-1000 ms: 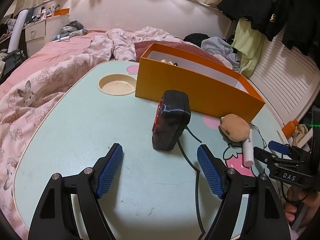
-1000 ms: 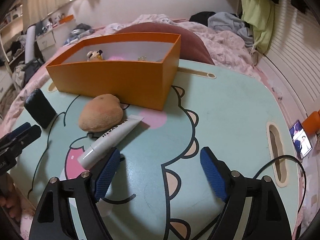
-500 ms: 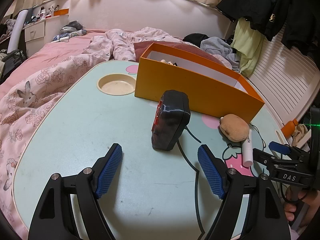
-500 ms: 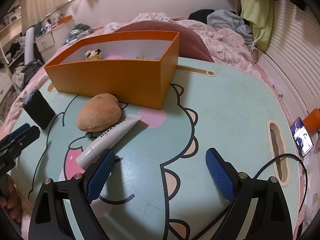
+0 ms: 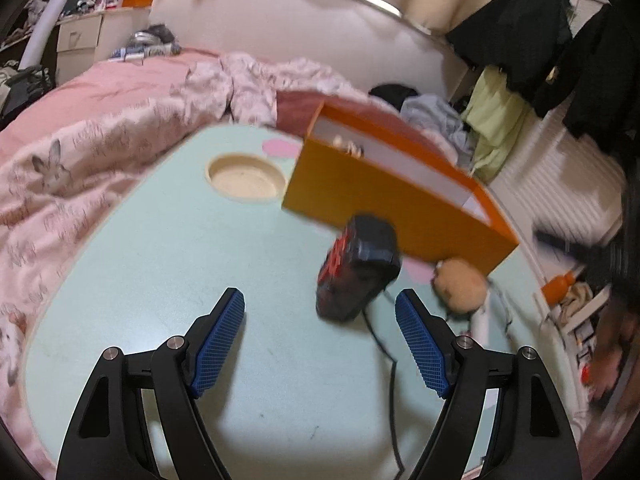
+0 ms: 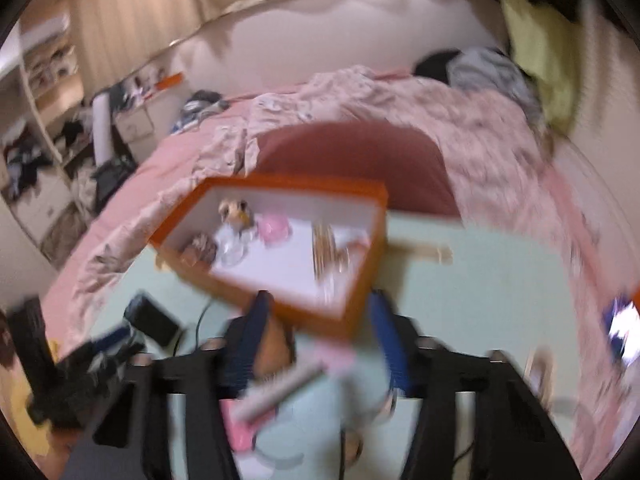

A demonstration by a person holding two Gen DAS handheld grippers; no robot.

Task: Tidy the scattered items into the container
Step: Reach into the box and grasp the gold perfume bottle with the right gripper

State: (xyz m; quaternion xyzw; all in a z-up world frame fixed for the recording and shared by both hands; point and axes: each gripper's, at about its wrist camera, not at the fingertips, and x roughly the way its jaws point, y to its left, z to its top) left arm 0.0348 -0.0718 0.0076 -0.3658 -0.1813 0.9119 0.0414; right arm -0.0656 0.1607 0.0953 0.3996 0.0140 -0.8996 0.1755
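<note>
An orange box stands on the pale green table; the right wrist view shows its white inside with several small items. A black block with a red side stands just ahead and right of my open, empty left gripper. A tan plush lies by the box's near corner, with a white tube beside it. My right gripper is open and raised above the plush and tube, its view blurred.
A round cup recess sits in the table left of the box. A black cable runs across the table's front. A bed with pink bedding lies behind and to the left. Clothes hang at the right.
My right gripper has risen and swung left over the plush and tube, now looking down into the box. My left gripper has shifted left, so the black block sits right of centre.
</note>
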